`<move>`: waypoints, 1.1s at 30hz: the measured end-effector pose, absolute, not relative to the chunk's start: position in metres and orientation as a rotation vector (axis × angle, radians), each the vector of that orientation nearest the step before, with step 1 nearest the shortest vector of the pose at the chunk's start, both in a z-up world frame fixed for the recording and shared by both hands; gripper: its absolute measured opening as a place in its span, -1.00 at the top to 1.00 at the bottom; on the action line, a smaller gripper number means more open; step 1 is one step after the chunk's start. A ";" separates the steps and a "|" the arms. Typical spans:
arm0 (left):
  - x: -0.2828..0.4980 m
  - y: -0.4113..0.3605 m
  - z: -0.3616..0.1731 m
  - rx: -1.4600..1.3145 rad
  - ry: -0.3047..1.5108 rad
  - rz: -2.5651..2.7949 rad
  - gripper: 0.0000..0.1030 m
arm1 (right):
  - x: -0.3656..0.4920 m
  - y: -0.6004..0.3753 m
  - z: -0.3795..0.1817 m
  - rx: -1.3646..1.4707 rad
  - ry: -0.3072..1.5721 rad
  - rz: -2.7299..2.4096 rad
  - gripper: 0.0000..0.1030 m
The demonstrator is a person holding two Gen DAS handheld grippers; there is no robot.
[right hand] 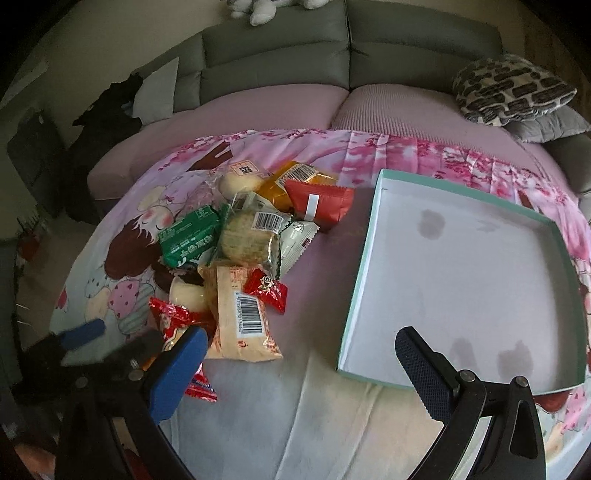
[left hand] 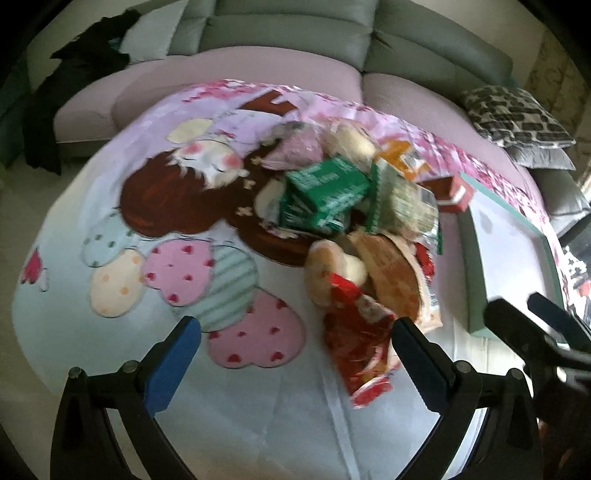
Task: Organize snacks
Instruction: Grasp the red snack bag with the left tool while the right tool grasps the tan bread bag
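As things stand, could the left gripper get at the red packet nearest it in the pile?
Probably yes. The left gripper is open, and the red packet lies on top at the near edge of the pile, beside its right jaw, with nothing covering it.

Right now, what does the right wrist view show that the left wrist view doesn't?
Only the right wrist view shows the whole teal box, nothing in it, and a white plush toy on the sofa back. Only the left wrist view shows a pink-filled clear packet sitting uncovered at the pile's far side. Both show the green packet, the patterned cushion, and both tongs open, holding nothing: right tongs, left tongs.
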State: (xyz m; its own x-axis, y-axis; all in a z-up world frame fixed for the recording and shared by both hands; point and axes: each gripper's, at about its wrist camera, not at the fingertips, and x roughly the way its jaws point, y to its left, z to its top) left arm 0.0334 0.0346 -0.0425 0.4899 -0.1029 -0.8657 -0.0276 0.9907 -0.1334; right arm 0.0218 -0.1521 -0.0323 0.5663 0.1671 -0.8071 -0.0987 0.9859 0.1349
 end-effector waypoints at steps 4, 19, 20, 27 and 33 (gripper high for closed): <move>0.036 0.024 -0.049 -0.129 1.085 -0.094 -0.83 | 0.033 -0.152 -0.036 0.111 0.979 0.198 -0.99; 0.052 0.014 -0.061 -0.208 1.116 -0.230 -0.21 | 0.060 -0.116 -0.065 0.137 1.093 0.331 -0.44; 0.052 0.014 -0.061 -0.215 1.115 -0.239 -0.14 | 0.061 -0.115 -0.067 0.142 1.101 0.335 -0.38; 0.053 0.015 -0.063 -0.238 1.118 -0.256 -0.12 | 0.072 -0.109 -0.078 0.150 1.147 0.345 -0.01; 0.053 0.015 -0.063 -0.241 1.122 -0.261 -0.05 | 0.079 -0.111 -0.088 0.189 1.193 0.338 0.09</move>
State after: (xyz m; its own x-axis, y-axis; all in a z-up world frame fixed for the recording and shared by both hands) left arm 0.0527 0.0148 -0.0630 0.4097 -0.3253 -0.8522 0.0847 0.9438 -0.3195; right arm 0.0792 -0.1113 -0.0880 0.3270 0.3549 -0.8759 -0.1573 0.9343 0.3198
